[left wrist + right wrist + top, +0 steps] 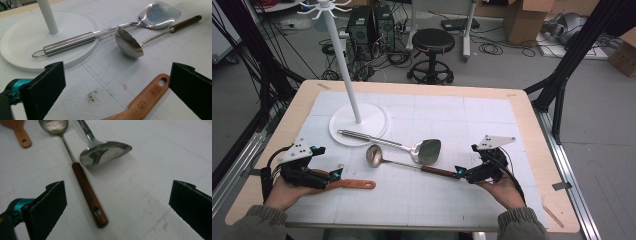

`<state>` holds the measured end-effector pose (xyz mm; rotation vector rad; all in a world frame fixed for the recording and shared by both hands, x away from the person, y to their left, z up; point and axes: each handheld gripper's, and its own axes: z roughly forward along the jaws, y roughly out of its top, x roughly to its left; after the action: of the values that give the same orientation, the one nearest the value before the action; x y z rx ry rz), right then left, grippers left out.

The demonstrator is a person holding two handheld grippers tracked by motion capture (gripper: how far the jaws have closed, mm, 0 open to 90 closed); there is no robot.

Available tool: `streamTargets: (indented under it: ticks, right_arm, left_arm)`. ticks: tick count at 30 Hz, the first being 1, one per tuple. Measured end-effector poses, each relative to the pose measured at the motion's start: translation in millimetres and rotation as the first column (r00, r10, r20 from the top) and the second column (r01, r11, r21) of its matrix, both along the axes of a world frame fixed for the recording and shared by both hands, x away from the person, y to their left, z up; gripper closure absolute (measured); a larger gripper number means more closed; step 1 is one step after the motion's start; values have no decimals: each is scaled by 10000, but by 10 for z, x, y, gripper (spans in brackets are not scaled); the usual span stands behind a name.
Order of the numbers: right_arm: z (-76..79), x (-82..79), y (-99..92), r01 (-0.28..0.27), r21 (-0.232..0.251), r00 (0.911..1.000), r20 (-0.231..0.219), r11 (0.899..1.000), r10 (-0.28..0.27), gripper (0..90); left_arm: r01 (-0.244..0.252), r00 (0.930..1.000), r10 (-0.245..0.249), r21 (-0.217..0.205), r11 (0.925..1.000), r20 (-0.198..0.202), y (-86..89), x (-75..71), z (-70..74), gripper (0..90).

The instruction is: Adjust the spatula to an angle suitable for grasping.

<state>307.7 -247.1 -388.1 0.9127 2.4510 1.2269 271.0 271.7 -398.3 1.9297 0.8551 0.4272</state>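
Observation:
A steel spatula (427,150) lies mid-table with its handle resting on the white stand's round base (372,112). In front of it lies a ladle (373,155) with a dark wooden handle (439,171). A wooden utensil's brown handle (354,184) lies at the front left. My left gripper (328,162) is open, and the brown handle (147,97) reaches between its jaws, untouched. My right gripper (466,160) is open too. The end of the ladle handle (87,192) lies between its jaws, nearer the left one, with nothing pressing on it.
A tall white pole (343,55) with hooks at the top rises from the stand's base at the back left. A white gridded mat (472,120) covers most of the wooden table (532,130). A stool (432,42), cables and boxes stand on the floor beyond.

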Motion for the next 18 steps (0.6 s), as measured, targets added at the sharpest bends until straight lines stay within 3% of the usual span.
streamTargets:
  ticks: [7,18]
  right_arm:
    - [114,146,250,-514,-132,9987,-65,9986,514,5]
    - [187,440,631,-1270,-110,9917,-225,9918,1267,5]
  left_arm:
    - [-223,9996,224,108,9997,-141,-34,7,7,17]
    - [-144,9998,144,28,9999,-135,-59,7,17,17]
